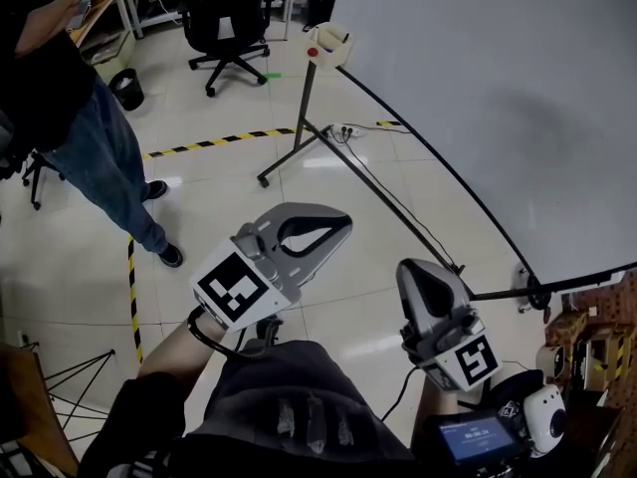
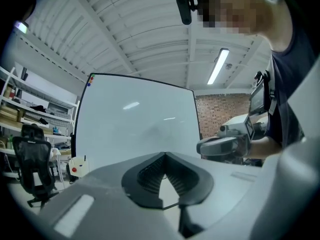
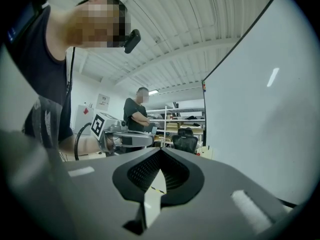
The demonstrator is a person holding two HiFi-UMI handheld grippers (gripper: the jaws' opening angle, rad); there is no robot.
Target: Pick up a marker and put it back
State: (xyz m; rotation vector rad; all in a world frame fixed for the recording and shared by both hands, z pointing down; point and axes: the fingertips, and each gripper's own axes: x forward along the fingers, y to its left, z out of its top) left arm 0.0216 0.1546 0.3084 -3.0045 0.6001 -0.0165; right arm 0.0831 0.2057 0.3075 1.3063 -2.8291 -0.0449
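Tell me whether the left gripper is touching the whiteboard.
Apart. The head view shows bare floor between the left gripper and the whiteboard; the left gripper view shows the board well beyond the jaws.

No marker can be made out clearly; none is between either pair of jaws, which are closed. What does show is a small cream holder fixed at the near corner of the whiteboard, on top of the stand's post. It is box-shaped and open at the top, with a round red spot on its front. It lies well ahead of both pairs of jaws and apart from them. In the left gripper view the holder sits left of the jaw tips, at about their height. A thin dark stick rises from its upper right edge. Whether that is a marker is too small to tell.
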